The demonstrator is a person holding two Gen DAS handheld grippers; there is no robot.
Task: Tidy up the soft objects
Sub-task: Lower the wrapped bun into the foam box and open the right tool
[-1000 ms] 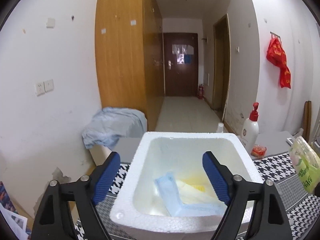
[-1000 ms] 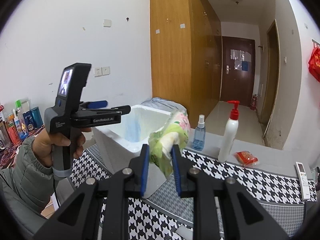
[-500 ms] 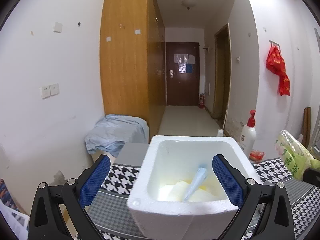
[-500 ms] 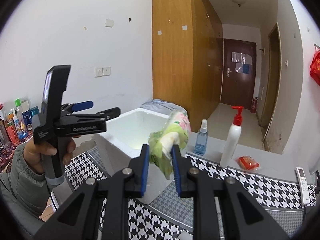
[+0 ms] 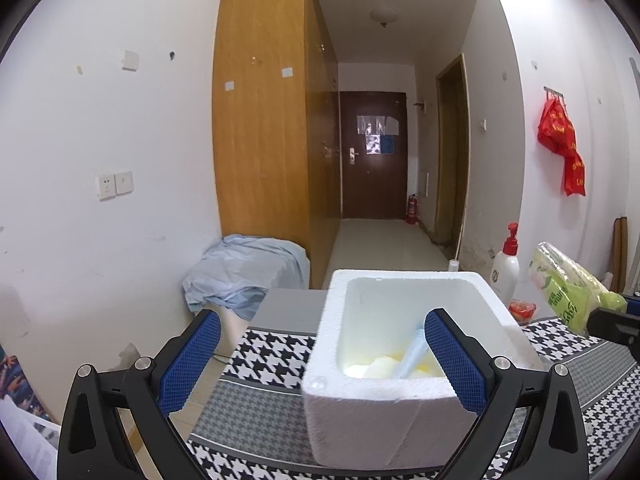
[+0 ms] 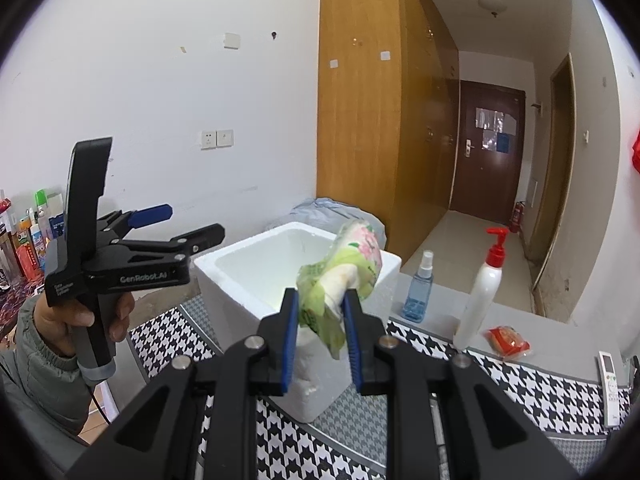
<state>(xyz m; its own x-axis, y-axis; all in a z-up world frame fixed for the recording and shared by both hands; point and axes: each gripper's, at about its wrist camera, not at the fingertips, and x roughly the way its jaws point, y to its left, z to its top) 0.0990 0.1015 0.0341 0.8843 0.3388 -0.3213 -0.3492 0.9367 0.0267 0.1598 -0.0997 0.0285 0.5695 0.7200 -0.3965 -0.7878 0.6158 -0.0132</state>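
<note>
A white foam box (image 5: 404, 360) stands on the houndstooth table; inside lie a light blue soft pack (image 5: 414, 350) and pale yellow soft items (image 5: 380, 366). My left gripper (image 5: 320, 360) is open and empty, held in front of and above the box's near left corner; it also shows in the right wrist view (image 6: 176, 226). My right gripper (image 6: 320, 320) is shut on a green floral soft pack (image 6: 348, 268), held in the air just right of the foam box (image 6: 256, 272). The pack also shows at the right of the left wrist view (image 5: 568, 292).
A white pump bottle (image 6: 482, 292), a blue spray bottle (image 6: 420, 288), a red packet (image 6: 508, 342) and a remote (image 6: 610, 384) sit on the table's right side. A blue cloth (image 5: 244, 276) covers a box beyond the table. Bottles (image 6: 24, 236) crowd the far left.
My left gripper has pulled back and up from over the foam box, empty, leaving the blue pack inside. My right gripper stays shut on the green pack, nearly still.
</note>
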